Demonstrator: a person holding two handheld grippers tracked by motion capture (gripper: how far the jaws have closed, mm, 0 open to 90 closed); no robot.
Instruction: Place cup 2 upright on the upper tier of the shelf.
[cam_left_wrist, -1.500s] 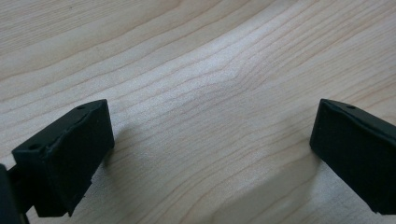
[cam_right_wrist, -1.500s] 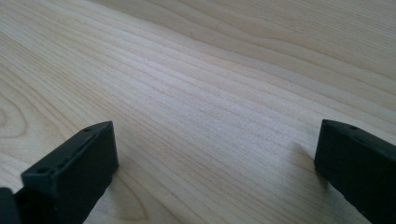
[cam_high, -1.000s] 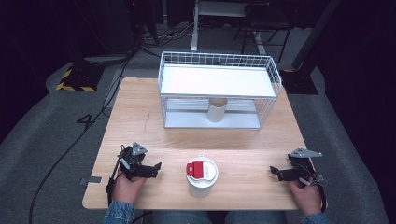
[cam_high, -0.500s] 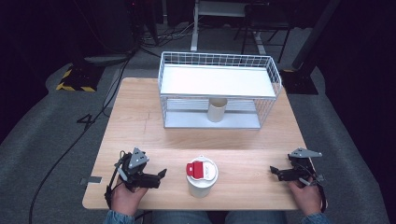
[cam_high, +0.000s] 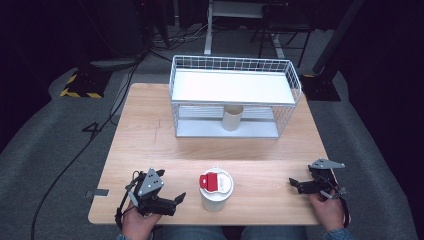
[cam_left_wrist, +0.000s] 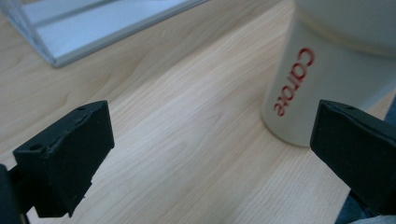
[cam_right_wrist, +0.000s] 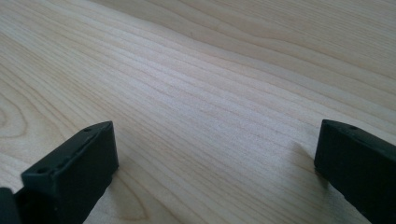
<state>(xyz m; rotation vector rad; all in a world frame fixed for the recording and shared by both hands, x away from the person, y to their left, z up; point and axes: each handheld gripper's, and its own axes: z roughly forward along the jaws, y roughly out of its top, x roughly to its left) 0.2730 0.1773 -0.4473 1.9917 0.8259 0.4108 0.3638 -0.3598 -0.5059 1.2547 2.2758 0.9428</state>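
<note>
From the high view, a white paper cup (cam_high: 216, 192) with a white lid and red tab stands near the front edge of the wooden table (cam_high: 150, 145), between the two grippers; a second cup (cam_high: 232, 117) sits inside the white wire basket (cam_high: 235, 85) farther back. The left gripper (cam_high: 176, 198) points at the cup, just beside it — jaws spread. The left gripper view shows the cup's (cam_left_wrist: 327, 79) red "Carote" lettering, untouched. The right gripper (cam_right_wrist: 215, 158) is spread wide over bare wood, holding nothing.
</note>
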